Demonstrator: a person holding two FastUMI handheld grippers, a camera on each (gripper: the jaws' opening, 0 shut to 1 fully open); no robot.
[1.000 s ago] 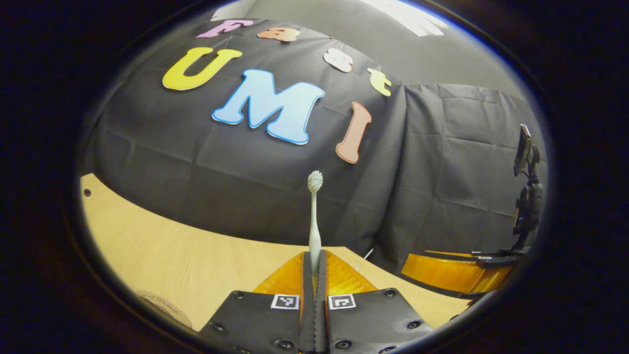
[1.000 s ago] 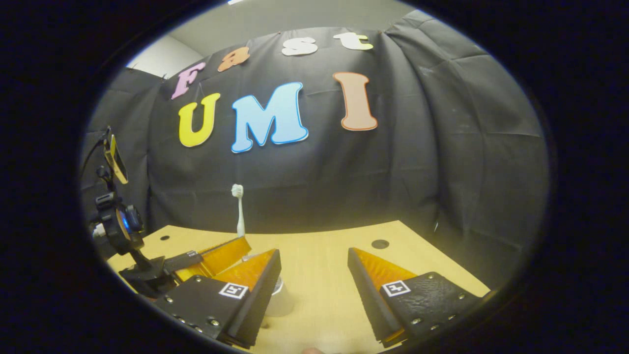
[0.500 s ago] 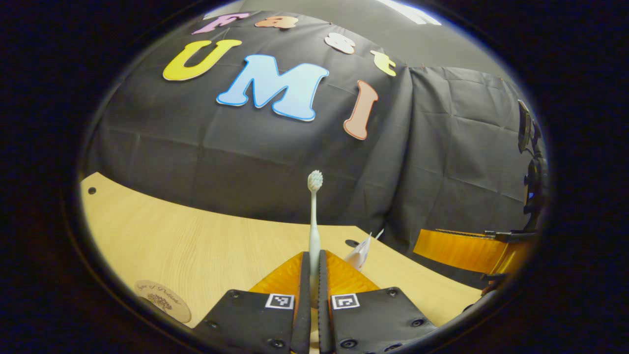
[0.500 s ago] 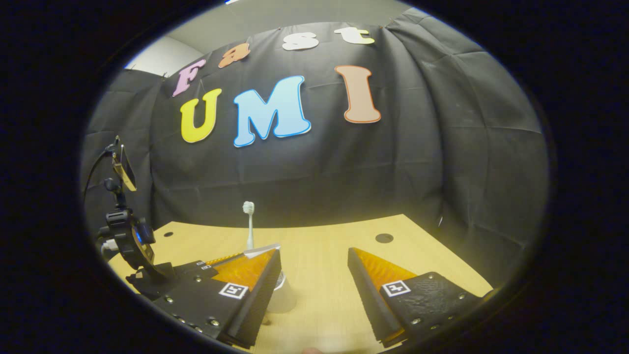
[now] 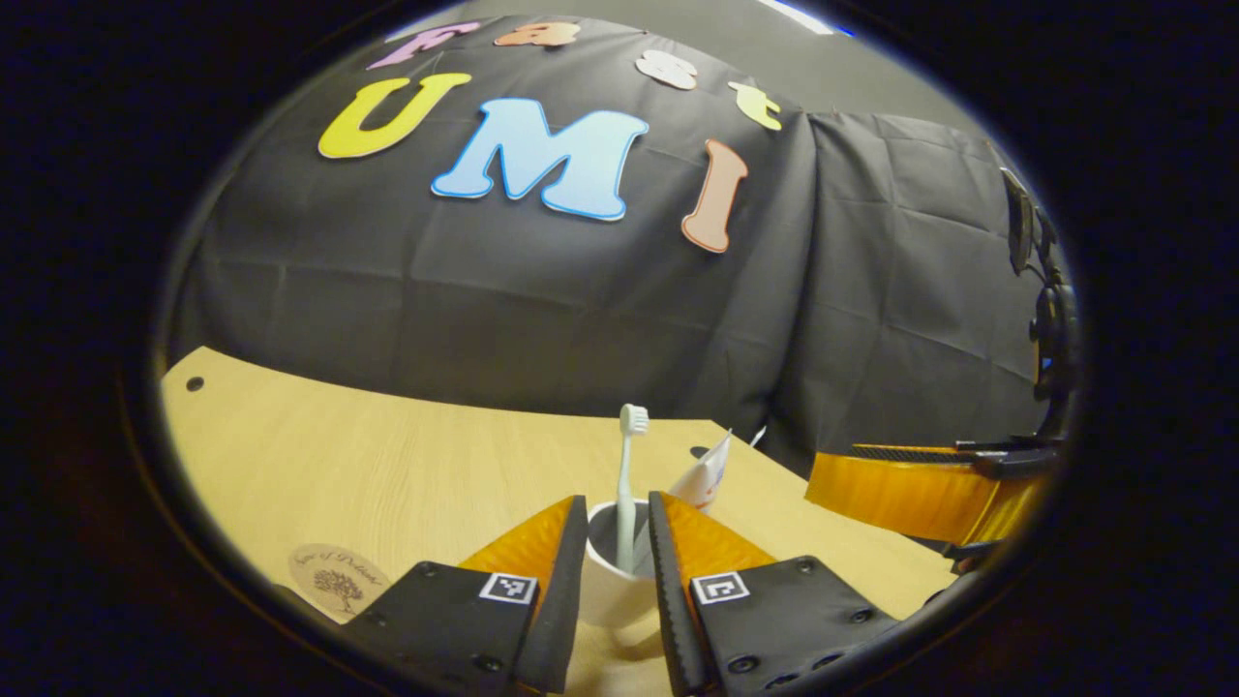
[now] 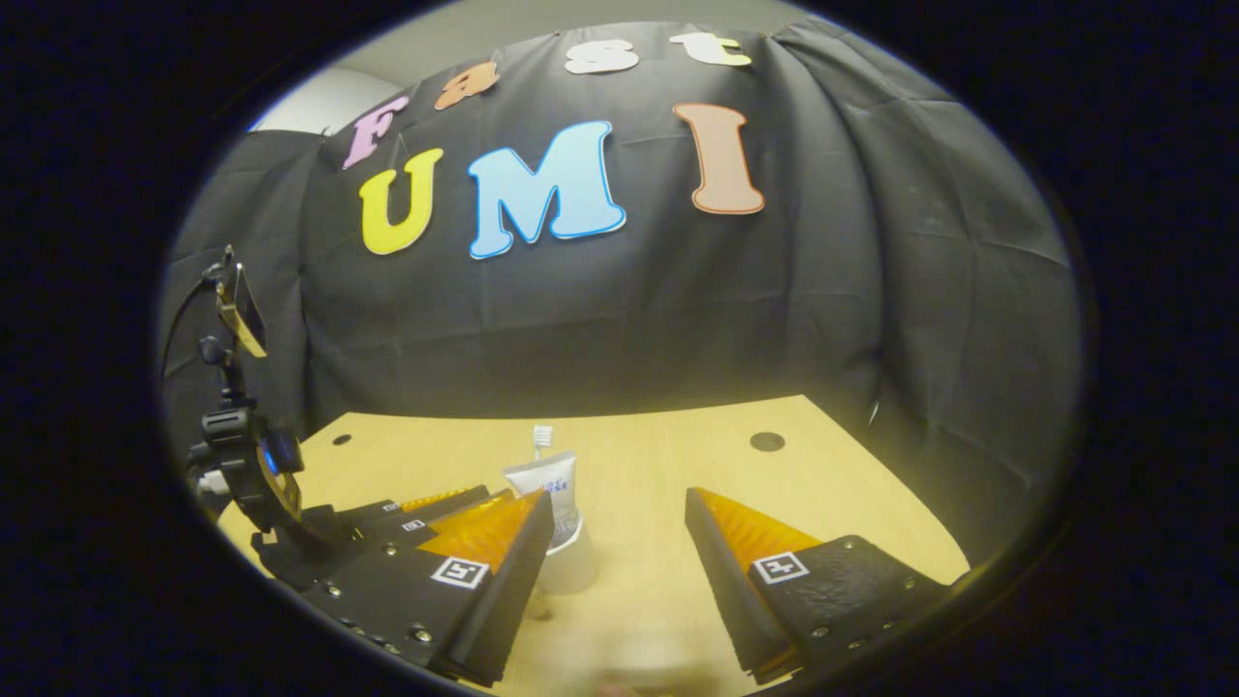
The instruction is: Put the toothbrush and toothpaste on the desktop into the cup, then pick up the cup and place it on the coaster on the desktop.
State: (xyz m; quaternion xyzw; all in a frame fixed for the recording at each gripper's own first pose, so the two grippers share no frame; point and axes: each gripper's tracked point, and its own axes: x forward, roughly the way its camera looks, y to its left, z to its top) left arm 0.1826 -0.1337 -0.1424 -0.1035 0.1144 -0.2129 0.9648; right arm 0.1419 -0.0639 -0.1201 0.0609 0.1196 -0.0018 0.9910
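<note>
**Loading done, cup not yet on the coaster**

Standing upright in the white cup (image 5: pixel 612 590), the toothbrush (image 5: pixel 627 484) has its bristle head well above the rim, and the toothpaste tube (image 5: pixel 705 476) leans out of the same cup just beside it. From the right gripper view the tube (image 6: pixel 548 481) stands in front with the brush head peeking over it. So the first half of the job looks finished: both things are in the cup.

The left gripper (image 5: pixel 616 528) sits low at the cup with its fingers parted narrowly, one on each side of the brush handle and gripping nothing; the handle stands free in the gap between them. The right gripper (image 6: pixel 619 528) hangs a little off with its fingers wide apart, empty, the cup (image 6: pixel 569 566) just beside its left finger.

What remains, as I judge it, is the whole second half: grasping the cup, lifting it and carrying it over. The round wooden coaster (image 5: pixel 339 579) lies bare on the bench (image 5: pixel 387 465), well apart from the cup on its left in the left gripper view. The tall brush and tube could tip the cup if it is grabbed carelessly.
</note>
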